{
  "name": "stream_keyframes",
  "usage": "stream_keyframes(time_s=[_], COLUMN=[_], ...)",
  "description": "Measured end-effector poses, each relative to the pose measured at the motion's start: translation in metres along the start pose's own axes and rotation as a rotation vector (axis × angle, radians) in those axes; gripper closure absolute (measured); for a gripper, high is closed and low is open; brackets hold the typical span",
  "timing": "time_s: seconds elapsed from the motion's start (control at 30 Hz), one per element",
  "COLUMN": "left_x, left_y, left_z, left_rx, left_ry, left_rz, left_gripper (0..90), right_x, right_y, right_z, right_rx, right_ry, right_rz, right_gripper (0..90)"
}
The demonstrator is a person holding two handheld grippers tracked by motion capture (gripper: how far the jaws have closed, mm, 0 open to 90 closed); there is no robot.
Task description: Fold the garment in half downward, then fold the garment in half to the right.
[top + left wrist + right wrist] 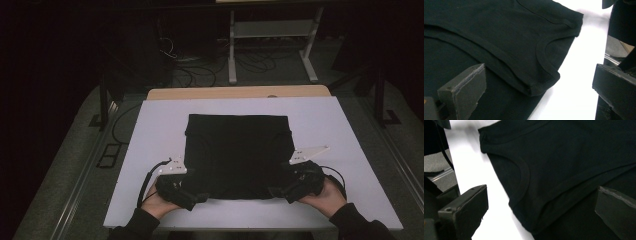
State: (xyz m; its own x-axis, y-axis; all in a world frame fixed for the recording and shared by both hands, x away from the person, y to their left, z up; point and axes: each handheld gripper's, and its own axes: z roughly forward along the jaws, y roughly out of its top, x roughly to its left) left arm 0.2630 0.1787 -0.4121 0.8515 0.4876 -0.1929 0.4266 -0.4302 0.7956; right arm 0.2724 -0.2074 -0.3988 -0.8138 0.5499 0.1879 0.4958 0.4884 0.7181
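White tabletop [150,150] under dim light carries a folded black garment [239,155] at its centre, limp, light and prone to slide; the doubled near corners look the best hold. Left gripper [192,199] at seven o'clock and right gripper [280,192] at five o'clock gape wide, holding nothing

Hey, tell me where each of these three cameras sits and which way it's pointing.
High view: above the near table edge, looking forward and down on the folded black garment; forearms and the left gripper and right gripper show.
Left gripper view: rides that gripper, looking along its open jaws over the garment.
Right gripper view: same, mirrored.
Shared: garment, white table.
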Motion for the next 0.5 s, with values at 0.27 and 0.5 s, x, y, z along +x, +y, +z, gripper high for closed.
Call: stream_keyframes(time_s=[0.27, 0.5], left_x=[0.007, 0.011], left_y=[-0.006, -0.009], left_z=[-0.006, -0.013], left_rx=[-0.025, -0.058], left_ry=[0.060, 0.086], left_rz=[-0.006, -0.013], left_gripper=[0.0, 0.0], right_x=[0.001, -0.003], right_y=[0.015, 0.031], right_z=[0.001, 0.006], right_rx=[-0.024, -0.037], right_ry=[-0.008, -0.013], right_rz=[-0.024, -0.029], right_gripper=[0.0, 0.0])
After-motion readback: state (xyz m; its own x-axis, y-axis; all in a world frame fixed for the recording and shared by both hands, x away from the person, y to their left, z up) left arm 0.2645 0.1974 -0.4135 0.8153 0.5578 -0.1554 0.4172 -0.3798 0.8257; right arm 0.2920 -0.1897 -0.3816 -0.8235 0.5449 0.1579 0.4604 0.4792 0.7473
